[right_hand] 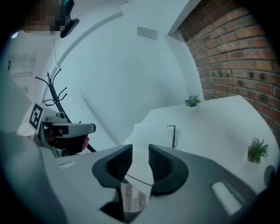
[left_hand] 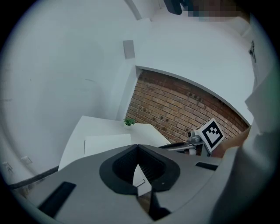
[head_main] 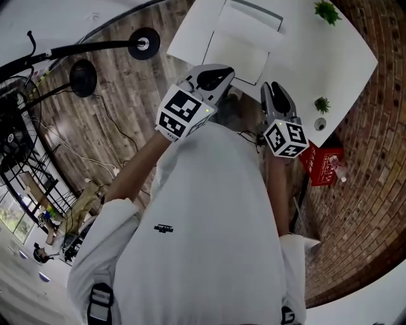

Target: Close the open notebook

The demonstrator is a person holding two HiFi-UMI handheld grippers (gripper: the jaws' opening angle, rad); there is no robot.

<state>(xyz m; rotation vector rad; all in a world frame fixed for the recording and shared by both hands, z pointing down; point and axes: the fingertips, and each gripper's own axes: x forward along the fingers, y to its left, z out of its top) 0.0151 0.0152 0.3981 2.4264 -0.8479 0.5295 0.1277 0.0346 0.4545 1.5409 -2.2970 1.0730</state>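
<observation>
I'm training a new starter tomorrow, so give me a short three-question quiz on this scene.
1. True or false: the right claw has its jaws apart with nothing between them.
2. How many small green plants stand on the white table?
3. Where is the notebook?
A. On the floor.
B. Lying on the table, clear of the right claw.
C. Clamped in the right claw.
Key: 1 true; 2 two; 3 B.
</observation>
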